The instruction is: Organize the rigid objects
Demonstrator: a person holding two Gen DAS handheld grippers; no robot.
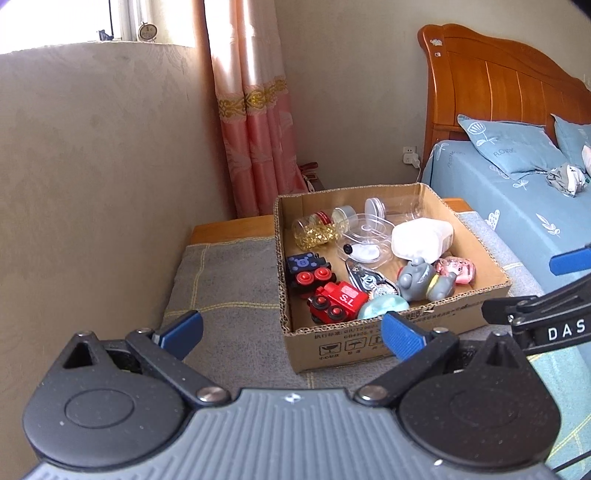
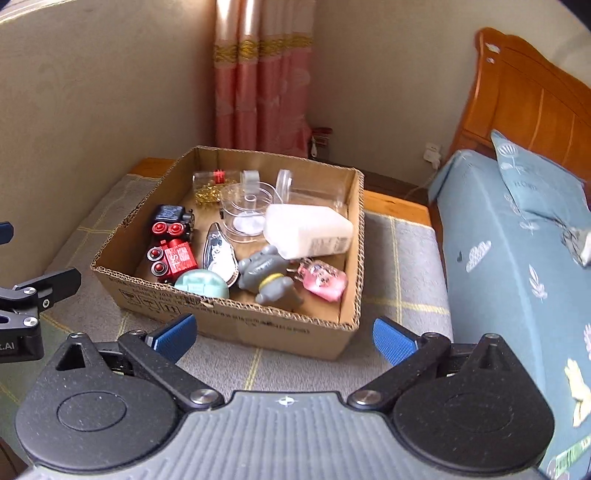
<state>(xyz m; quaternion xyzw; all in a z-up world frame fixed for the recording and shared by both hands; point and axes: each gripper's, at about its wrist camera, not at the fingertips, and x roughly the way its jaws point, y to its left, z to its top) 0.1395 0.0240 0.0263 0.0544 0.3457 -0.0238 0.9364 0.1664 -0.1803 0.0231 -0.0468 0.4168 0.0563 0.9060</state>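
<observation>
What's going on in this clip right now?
A person holds two grippers above a cardboard box on a grey blanket. The left gripper and right gripper are both open and hold nothing. Inside lie toy trains, a grey figurine, clear jars and a white bottle.

- Soft daylight enters from the window [image 1: 66, 22] at far left, blown out to white.
- Shadows inside the cardboard box [image 2: 236, 325] are faint.
- Fisheye bending curves the walls and bed headboard [image 1: 498, 81]; corners vignette dark.
- Slight blur at right edges.
</observation>
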